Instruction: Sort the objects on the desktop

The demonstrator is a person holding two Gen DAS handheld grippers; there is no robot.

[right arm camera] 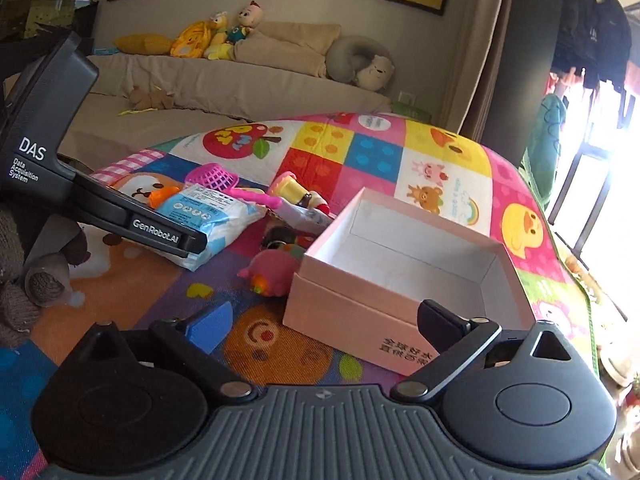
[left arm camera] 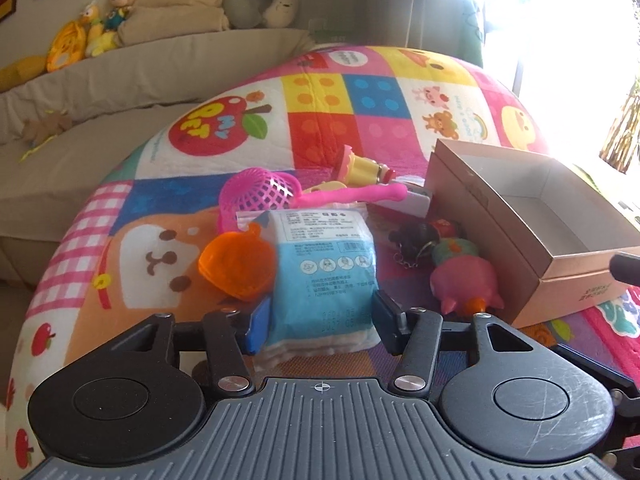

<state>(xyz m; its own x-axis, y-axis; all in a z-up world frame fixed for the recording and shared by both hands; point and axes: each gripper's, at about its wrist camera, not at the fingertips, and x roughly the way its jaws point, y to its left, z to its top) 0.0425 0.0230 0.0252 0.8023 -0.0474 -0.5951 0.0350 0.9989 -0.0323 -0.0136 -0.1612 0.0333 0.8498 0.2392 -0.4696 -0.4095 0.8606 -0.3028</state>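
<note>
My left gripper (left arm camera: 322,316) is shut on a blue-and-white packet (left arm camera: 324,264), with its pads pressed against both sides of the packet's near end. In the right wrist view the same packet (right arm camera: 216,216) pokes out past the left gripper's finger (right arm camera: 188,242). An open pink cardboard box (right arm camera: 340,308) stands empty on the right. My right gripper (right arm camera: 324,320) is open, its blue finger over the mat and its black finger at the box's near corner. A pink pig toy (left arm camera: 464,280) lies beside the box (left arm camera: 500,240).
An orange translucent toy (left arm camera: 236,264), a pink strainer (left arm camera: 256,196), a small doll (left arm camera: 360,164) and a dark keychain (left arm camera: 416,236) lie around the packet on the colourful mat (left arm camera: 360,92). Behind is a beige sofa (right arm camera: 240,84) with plush toys. A knitted sleeve (right arm camera: 16,292) shows at left.
</note>
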